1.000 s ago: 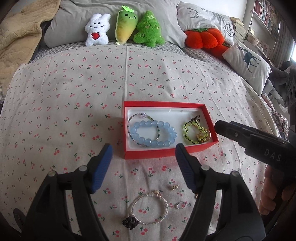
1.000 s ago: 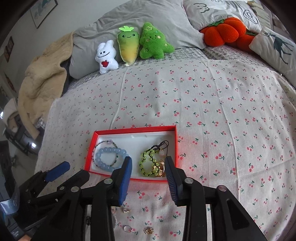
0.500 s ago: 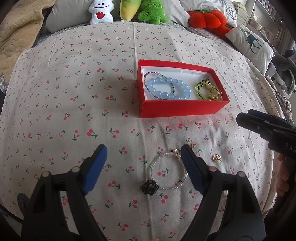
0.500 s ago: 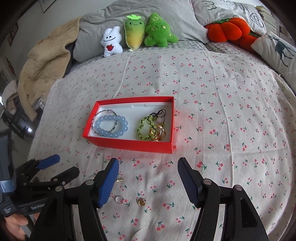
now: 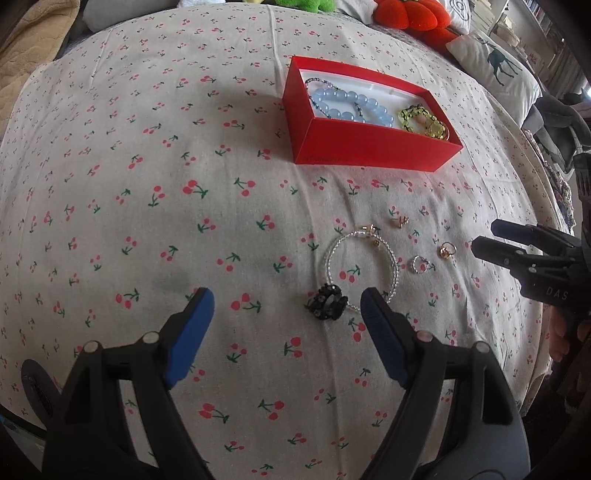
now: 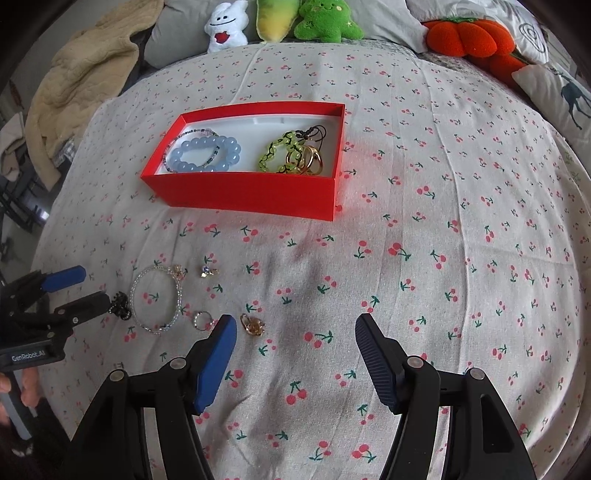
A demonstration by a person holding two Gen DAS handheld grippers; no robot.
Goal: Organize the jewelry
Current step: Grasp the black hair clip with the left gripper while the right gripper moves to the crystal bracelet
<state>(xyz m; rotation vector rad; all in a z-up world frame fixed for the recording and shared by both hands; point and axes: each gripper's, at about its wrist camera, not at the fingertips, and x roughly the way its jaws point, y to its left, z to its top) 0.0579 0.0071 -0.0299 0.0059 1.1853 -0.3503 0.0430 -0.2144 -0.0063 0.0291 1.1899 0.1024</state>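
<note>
A red box (image 5: pixel 369 142) (image 6: pixel 243 192) on the cherry-print bedspread holds a blue bead bracelet (image 6: pixel 203 153), a green bracelet (image 6: pixel 277 155) and gold rings (image 6: pixel 310 160). Loose on the cloth lie a clear bead bracelet (image 5: pixel 364 267) (image 6: pixel 157 299), a black piece (image 5: pixel 327 306) (image 6: pixel 120 304), a silver ring (image 5: pixel 419 264) (image 6: pixel 202 319), a gold ring (image 5: pixel 447 250) (image 6: pixel 253 325) and a small earring (image 5: pixel 400 220) (image 6: pixel 207 271). My left gripper (image 5: pixel 286 314) is open, its right finger beside the black piece. My right gripper (image 6: pixel 295 339) is open and empty, just right of the gold ring.
Plush toys (image 6: pixel 273 18), an orange pumpkin cushion (image 6: pixel 465 35) and pillows (image 5: pixel 495 68) line the far end of the bed. A beige blanket (image 6: pixel 74 81) lies at the far left. The bed edge falls away on the right of the left wrist view.
Both grippers have drawn back from the red box and come down toward the loose jewelry. The right gripper has opened wider. Nothing was picked up.
</note>
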